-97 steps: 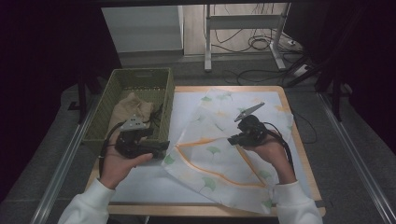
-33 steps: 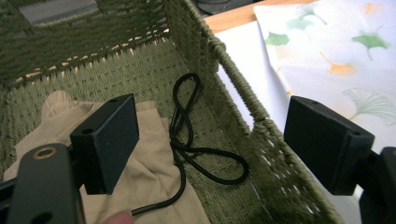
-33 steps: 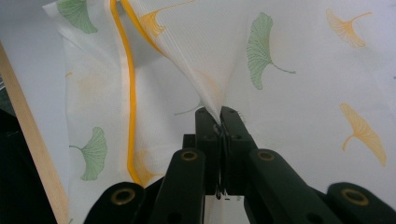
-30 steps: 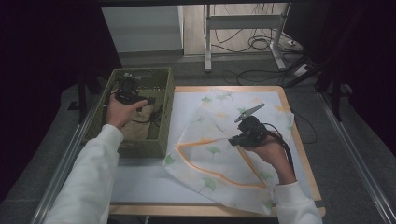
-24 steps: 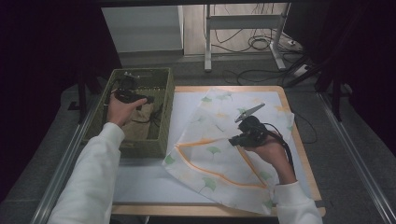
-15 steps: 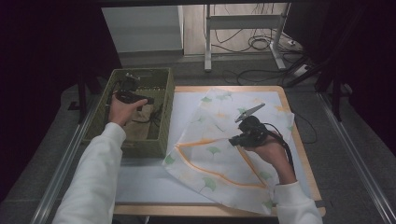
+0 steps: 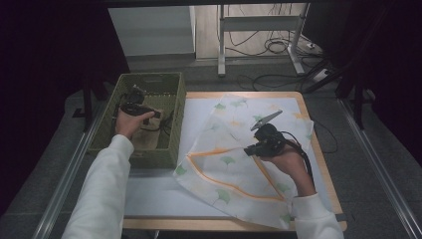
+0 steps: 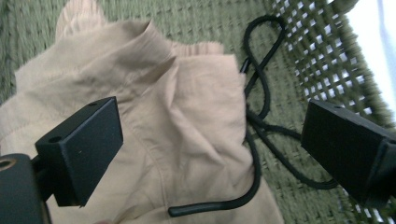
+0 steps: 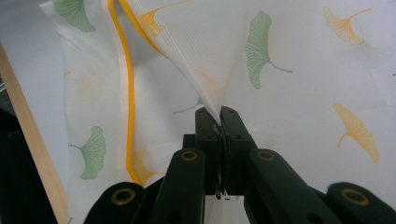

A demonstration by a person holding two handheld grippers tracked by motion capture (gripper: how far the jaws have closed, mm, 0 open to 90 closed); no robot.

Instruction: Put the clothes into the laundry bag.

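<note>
Inspecting, we find the left gripper (image 8: 210,154) fingers released above the limp beige garment (image 8: 154,140); right gripper (image 9: 221,122) fingers clench the thin printed cloth (image 9: 299,70); take a fold.

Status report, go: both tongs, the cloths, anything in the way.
Left tongs just opened, over beige cloth in basket. Right tongs shut on leaf-print cloth. Black cord lies beside beige cloth.
</note>
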